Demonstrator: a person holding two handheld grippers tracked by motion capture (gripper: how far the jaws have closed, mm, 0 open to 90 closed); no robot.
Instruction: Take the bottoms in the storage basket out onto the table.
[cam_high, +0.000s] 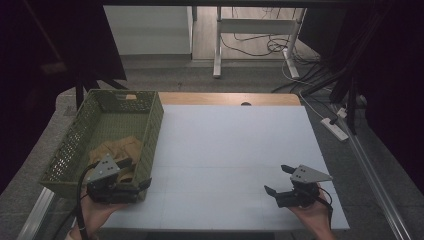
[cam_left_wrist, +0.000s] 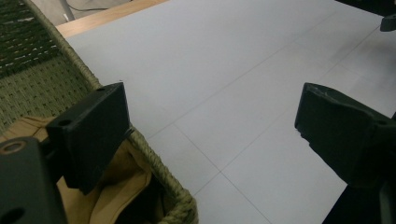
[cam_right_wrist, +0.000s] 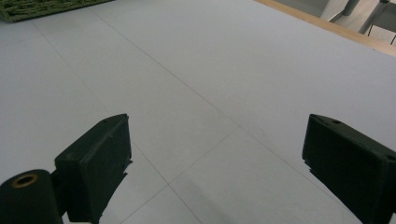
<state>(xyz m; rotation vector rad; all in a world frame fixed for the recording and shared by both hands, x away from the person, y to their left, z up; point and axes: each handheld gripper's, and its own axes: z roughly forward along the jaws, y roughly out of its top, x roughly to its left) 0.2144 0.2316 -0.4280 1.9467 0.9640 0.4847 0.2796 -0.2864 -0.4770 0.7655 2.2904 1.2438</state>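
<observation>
1. No brand, label or readable writing appears on the green woven basket (cam_high: 153, 117), the tan cloth (cam_high: 117, 149) or either gripper.
2. The cloth is partly covered by the left gripper (cam_high: 131, 186) in the high view, and the dim light blurs its folds. The left gripper view cuts it off at the bottom edge.
3. The cloth is a soft, crumpled tan fabric (cam_left_wrist: 123, 179) lying in the near end of the basket (cam_left_wrist: 154, 161), against its right-hand wall, at the left of the white table (cam_high: 235, 150).
4. The left gripper's jaws stand wide apart, straddling the basket's rim, one over the cloth, one over the table; they grip nothing.
5. The right gripper (cam_high: 280, 181) sits above the table's near right part, jaws spread wide and holding nothing.
</observation>
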